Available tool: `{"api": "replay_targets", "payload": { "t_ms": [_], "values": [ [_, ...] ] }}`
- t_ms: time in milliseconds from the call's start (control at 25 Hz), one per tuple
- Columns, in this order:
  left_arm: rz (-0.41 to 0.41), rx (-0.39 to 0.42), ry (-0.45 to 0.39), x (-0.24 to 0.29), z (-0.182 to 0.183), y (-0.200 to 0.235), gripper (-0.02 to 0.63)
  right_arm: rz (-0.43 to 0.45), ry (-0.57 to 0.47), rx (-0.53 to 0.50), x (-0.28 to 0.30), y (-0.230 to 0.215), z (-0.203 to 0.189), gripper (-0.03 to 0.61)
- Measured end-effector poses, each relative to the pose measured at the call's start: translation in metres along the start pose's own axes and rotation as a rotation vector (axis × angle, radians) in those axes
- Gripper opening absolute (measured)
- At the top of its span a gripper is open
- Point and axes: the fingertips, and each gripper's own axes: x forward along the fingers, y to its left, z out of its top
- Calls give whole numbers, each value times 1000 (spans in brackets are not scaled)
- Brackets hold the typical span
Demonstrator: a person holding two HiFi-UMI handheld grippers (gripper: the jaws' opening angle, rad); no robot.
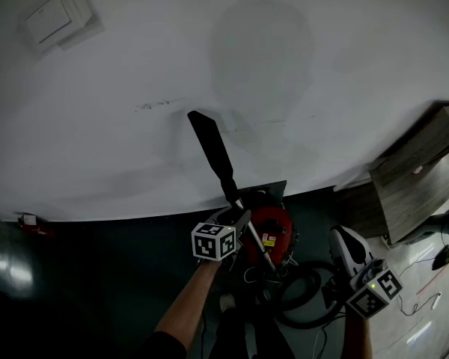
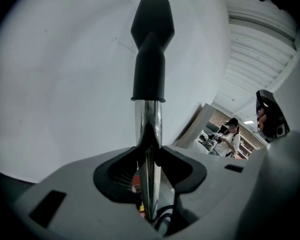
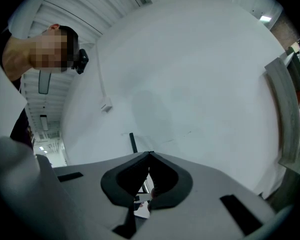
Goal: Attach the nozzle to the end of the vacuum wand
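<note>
The flat black nozzle (image 1: pixel 213 152) sits on the tip of the chrome vacuum wand (image 1: pixel 254 241) and stands out against the white wall. My left gripper (image 1: pixel 238 219) is shut on the wand just below the nozzle. In the left gripper view the wand (image 2: pixel 149 129) runs up between the pads of that gripper (image 2: pixel 149 136) to the nozzle (image 2: pixel 151 44). My right gripper (image 1: pixel 346 239) hangs lower right, apart from the wand, by the black hose (image 1: pixel 307 294). In the right gripper view its jaw tips (image 3: pixel 150 154) meet with nothing between them, and the nozzle (image 3: pixel 133 143) shows far off.
The red vacuum body (image 1: pixel 275 234) stands on the dark floor under the wand. A wooden cabinet (image 1: pixel 411 178) is at the right, with cables (image 1: pixel 426 305) on the floor. A switch plate (image 1: pixel 56 17) is on the wall. A person (image 2: pixel 232 136) stands far off.
</note>
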Motion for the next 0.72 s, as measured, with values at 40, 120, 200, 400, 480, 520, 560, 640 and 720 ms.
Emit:
{"api": "replay_targets", "payload": {
  "t_ms": [40, 120, 200, 400, 480, 520, 560, 640, 720],
  "values": [
    [3, -4, -2, -1, -1, 3, 147, -2, 1, 0, -1, -1, -1, 18],
    [1, -6, -4, 0, -1, 4, 147, -8, -1, -1, -4, -3, -1, 18],
    [0, -4, -7, 1, 0, 4, 147, -12, -5, -1, -6, -4, 0, 17],
    [8, 12, -11, -1, 0, 4, 149, -13, -8, -2, -9, -3, 0, 18],
    [11, 8, -14, -3, 2, 4, 149, -9, -11, -1, -10, -2, 0, 18],
    [13, 4, -13, -4, 2, 4, 149, -7, -11, 1, -11, -1, -1, 18],
    [15, 0, -10, -5, 2, 4, 149, -5, -11, 2, -11, 0, -1, 18],
    [22, -6, -1, -7, 0, 4, 150, -1, -12, 5, -11, 2, -2, 17],
    [34, -11, 5, -12, -2, 4, 150, 8, -16, 9, -11, 5, 0, 17]
  ]
}}
